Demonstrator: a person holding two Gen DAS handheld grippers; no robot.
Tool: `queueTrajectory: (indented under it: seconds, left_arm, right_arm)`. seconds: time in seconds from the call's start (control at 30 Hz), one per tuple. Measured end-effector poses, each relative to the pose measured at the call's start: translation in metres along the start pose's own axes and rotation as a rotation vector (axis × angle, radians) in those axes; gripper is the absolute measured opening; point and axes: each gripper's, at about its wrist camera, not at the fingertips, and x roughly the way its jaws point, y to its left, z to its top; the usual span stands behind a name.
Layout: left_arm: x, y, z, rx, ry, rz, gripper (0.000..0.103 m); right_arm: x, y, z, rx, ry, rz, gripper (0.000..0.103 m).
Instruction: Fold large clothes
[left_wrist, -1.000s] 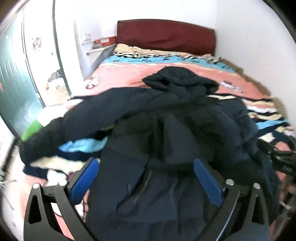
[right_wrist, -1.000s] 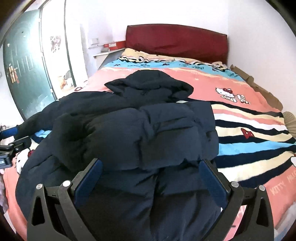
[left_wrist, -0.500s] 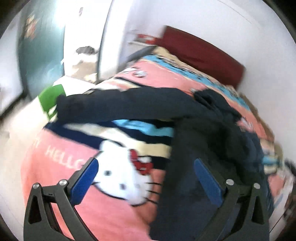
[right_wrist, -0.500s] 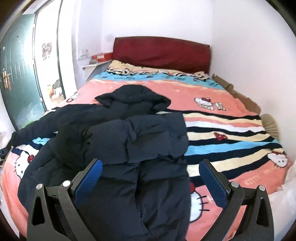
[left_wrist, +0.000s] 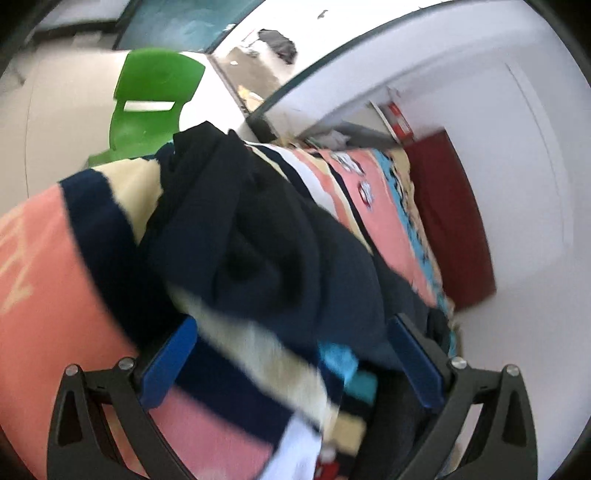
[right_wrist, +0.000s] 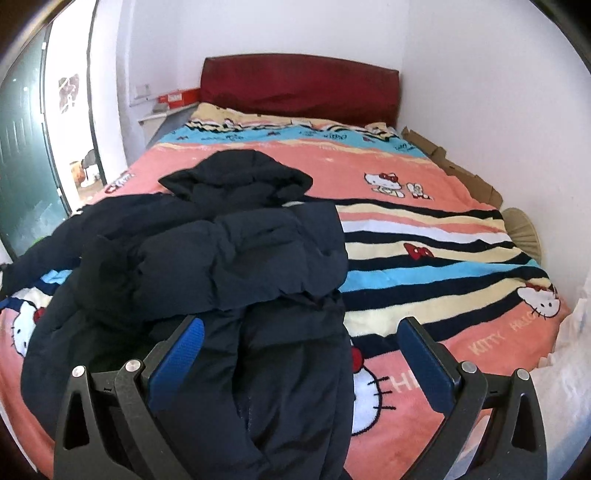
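A dark navy puffer jacket (right_wrist: 229, 266) lies on the striped cartoon-cat blanket (right_wrist: 424, 258), hood toward the headboard, one sleeve folded across its chest. Its other sleeve (left_wrist: 258, 229) stretches out toward the bed's left edge in the tilted, blurred left wrist view. My left gripper (left_wrist: 291, 354) is open just short of that sleeve, holding nothing. My right gripper (right_wrist: 299, 350) is open above the jacket's lower hem, clear of the fabric.
A green plastic chair (left_wrist: 147, 99) stands on the floor beside the bed's left edge. A dark red headboard (right_wrist: 299, 88) is against the white wall. Cardboard (right_wrist: 454, 166) lines the right side. A dark green door (right_wrist: 22, 147) is at the left.
The left gripper swung left and rolled, from over the jacket body to the outstretched sleeve at the bed edge. The right gripper pulled back and up, widening its view.
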Motion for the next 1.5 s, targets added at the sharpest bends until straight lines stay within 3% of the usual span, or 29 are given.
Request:
queueTrajectory:
  seconds: [0.17,0.33,0.4,0.5,0.57,0.67,0.87,1.17,1.4,1.5]
  left_arm:
    - [0.024,0.017,0.026,-0.153,-0.042,0.001,0.102]
    - [0.025,0.015,0.031,-0.177,-0.079,-0.004,0.1]
    - [0.024,0.018,0.031,-0.186,-0.094,0.002,0.095]
    - [0.023,0.025,0.032,-0.205,-0.101,0.015,0.064]
    - [0.025,0.034,0.032,-0.232,-0.092,-0.006,0.035]
    - [0.024,0.033,0.03,-0.234,-0.093,-0.029,0.025]
    - [0.009,-0.008,0.028,-0.099,-0.118,-0.025,0.02]
    - [-0.02,-0.137,0.0,0.226,-0.118,-0.135,0.018]
    - [-0.015,-0.266,-0.07,0.543,-0.029,-0.215,0.018]
    - [0.0,-0.316,-0.119,0.702,0.036,-0.229,0.018]
  right_arm:
    - [0.008,0.003,0.003,-0.017,0.008,-0.006,0.102]
    - [0.012,0.0,0.002,-0.007,0.013,-0.006,0.102]
    - [0.011,-0.002,0.001,-0.001,0.011,-0.004,0.102]
    - [0.01,-0.006,-0.001,0.01,0.006,0.001,0.102]
    - [0.008,-0.008,-0.003,0.013,0.003,0.002,0.102]
    - [0.006,-0.011,-0.004,0.02,-0.003,0.003,0.102]
    - [-0.002,-0.015,-0.004,0.026,-0.026,0.007,0.102]
    - [-0.02,-0.025,-0.004,0.026,-0.082,0.019,0.102]
    - [-0.03,-0.034,-0.007,0.034,-0.112,0.038,0.102]
    - [-0.036,-0.04,-0.009,0.045,-0.128,0.043,0.102]
